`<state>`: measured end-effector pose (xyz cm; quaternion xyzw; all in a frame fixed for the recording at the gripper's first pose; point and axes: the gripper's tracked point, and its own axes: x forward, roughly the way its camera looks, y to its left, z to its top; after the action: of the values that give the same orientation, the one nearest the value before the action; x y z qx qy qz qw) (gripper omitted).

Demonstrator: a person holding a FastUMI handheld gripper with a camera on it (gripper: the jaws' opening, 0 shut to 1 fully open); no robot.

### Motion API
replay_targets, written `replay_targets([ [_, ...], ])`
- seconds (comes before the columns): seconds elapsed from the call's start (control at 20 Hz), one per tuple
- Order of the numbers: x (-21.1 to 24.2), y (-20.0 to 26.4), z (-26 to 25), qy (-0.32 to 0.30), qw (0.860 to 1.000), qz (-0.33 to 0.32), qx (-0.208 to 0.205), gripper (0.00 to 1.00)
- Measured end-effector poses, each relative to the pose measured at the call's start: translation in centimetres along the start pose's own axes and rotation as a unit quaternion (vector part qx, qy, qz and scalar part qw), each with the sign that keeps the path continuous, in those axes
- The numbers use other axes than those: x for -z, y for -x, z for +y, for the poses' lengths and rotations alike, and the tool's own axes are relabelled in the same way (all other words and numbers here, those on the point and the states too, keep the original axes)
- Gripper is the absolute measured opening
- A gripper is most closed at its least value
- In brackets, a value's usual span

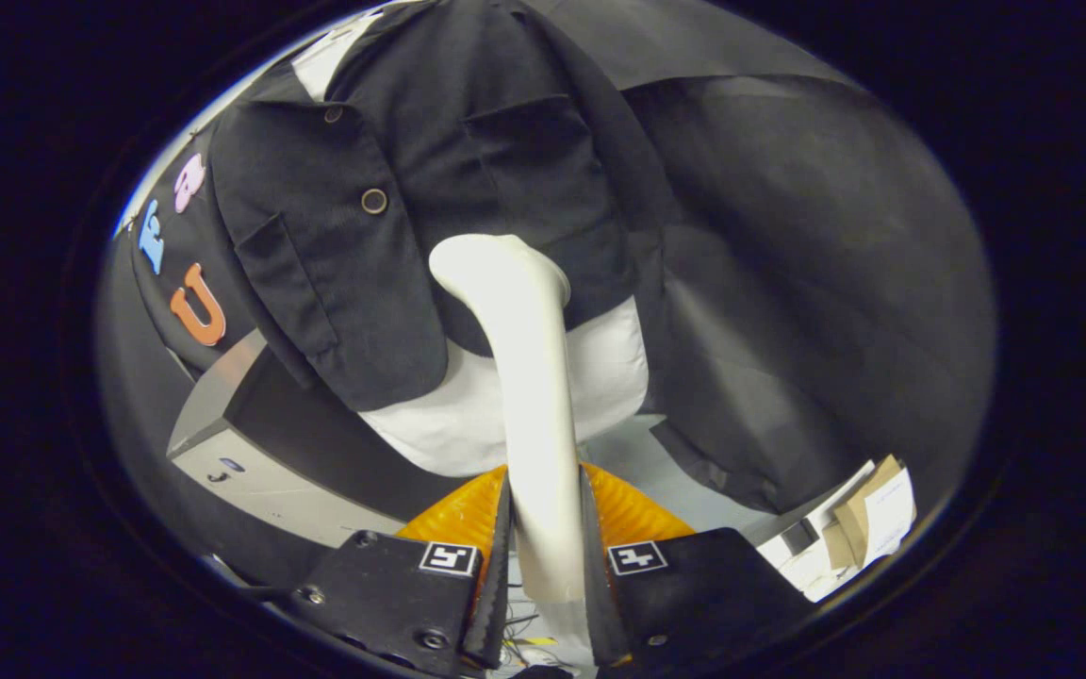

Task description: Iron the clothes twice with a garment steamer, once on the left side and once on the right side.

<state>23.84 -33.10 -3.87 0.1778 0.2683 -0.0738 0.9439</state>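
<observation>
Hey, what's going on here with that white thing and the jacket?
A hand-held gripper is shut on the handle of a white garment steamer, both fingers pressing on it. The steamer's head is up against the lower front of a dark buttoned jacket hanging over a white shirt, right of the button line as seen here. A grey box sits below the jacket, and cardboard and papers lie off to the other side.

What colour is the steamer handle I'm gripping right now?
Off-white, plain; the steamer handle shows clearly in the gripper view, clamped in the gripper, its head against the black jacket.
</observation>
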Motion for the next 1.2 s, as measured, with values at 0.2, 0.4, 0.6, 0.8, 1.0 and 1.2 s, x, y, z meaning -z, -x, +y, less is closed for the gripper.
replay_targets([
  [0.2,4.5,1.9,-1.2,-0.004,1.000,0.014,0.004,0.37],
  [0.4,9.1,7.0,0.1,-0.007,1.000,0.000,0.013,0.37],
  [0.6,14.8,13.4,3.4,-0.004,0.999,-0.034,0.019,0.37],
  [0.8,19.7,19.1,7.8,-0.001,0.998,-0.070,0.001,0.37],
  [1.0,23.3,23.3,11.3,0.046,0.996,-0.079,-0.010,0.37],
  [1.2,25.6,26.7,14.4,0.103,0.991,-0.084,-0.023,0.37],
])
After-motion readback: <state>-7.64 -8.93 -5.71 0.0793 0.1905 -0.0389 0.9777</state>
